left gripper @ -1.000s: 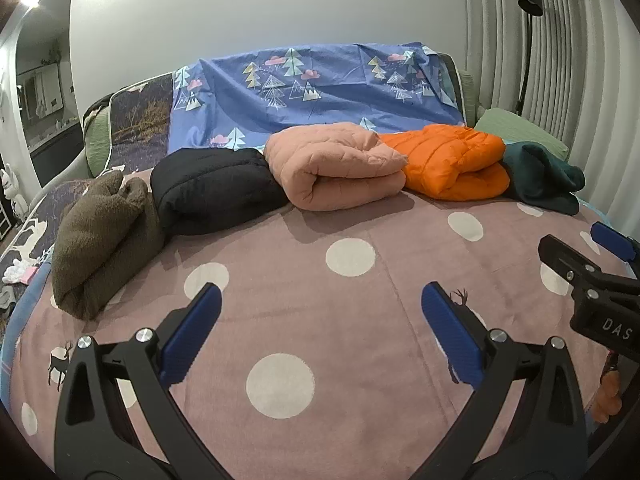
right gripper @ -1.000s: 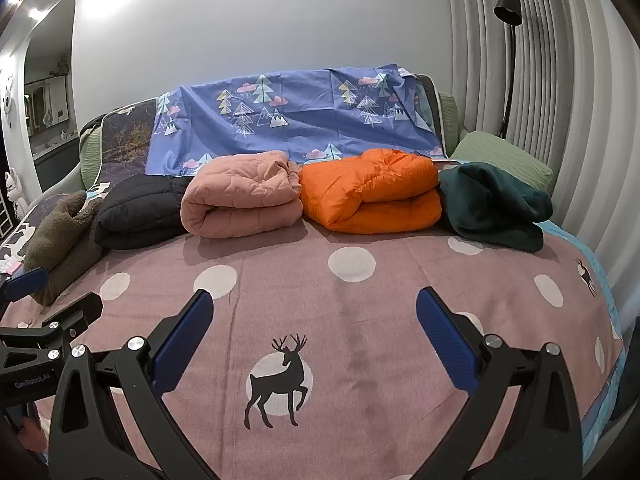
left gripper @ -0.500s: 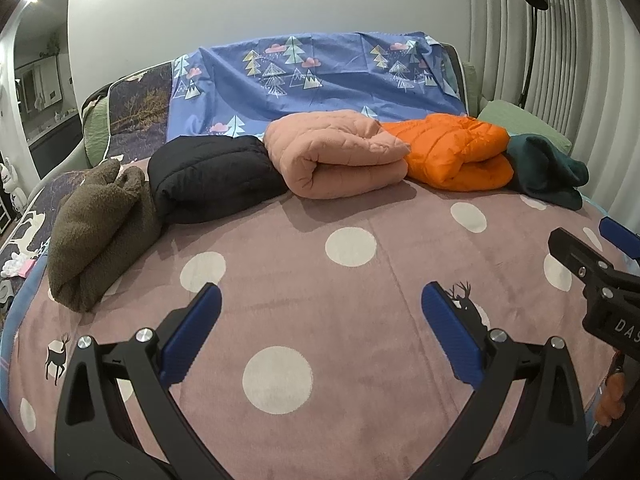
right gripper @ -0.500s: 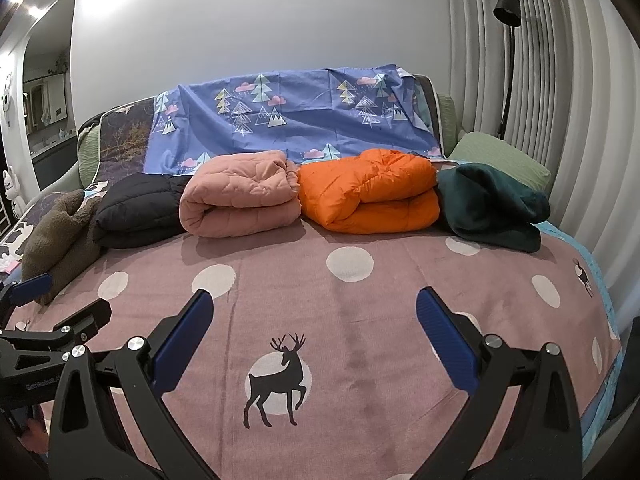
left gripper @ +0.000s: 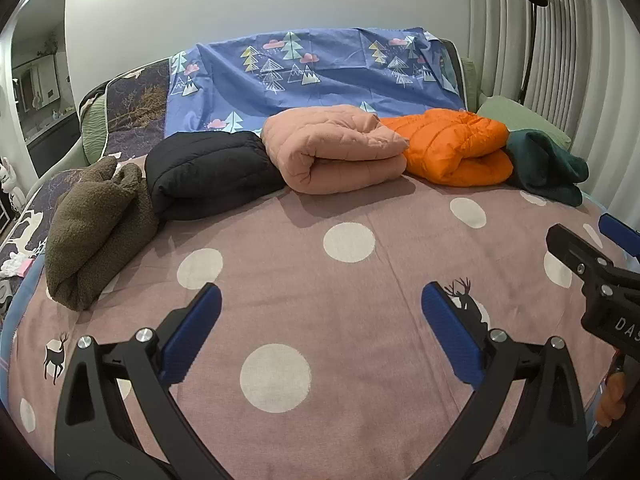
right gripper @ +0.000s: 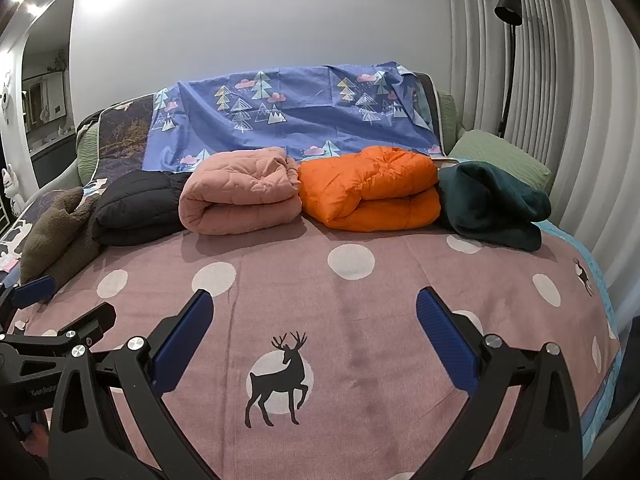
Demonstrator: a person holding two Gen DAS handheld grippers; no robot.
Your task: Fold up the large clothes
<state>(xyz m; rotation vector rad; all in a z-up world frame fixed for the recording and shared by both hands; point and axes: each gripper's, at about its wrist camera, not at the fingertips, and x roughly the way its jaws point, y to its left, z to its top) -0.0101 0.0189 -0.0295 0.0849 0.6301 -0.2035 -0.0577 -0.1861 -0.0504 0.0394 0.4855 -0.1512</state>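
On my right gripper [left gripper: 612, 276], seen from the left wrist, I read white letters "DAS", cut off at the frame edge. On my left gripper [right gripper: 44, 360], small print seems to start "Gen"; the rest is too blurred for me to read.

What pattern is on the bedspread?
Dusty pink bedspread with white dots and black deer silhouettes, clearest in the right wrist view.

A home bedroom: bed [right gripper: 360, 288], pillow [right gripper: 500, 160], floor lamp [right gripper: 508, 40].

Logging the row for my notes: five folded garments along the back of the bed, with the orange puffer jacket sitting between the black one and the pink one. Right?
Not quite. The right wrist view shows the orange puffer jacket between the pink quilted jacket and the dark green fleece; the black jacket sits beyond the pink one.
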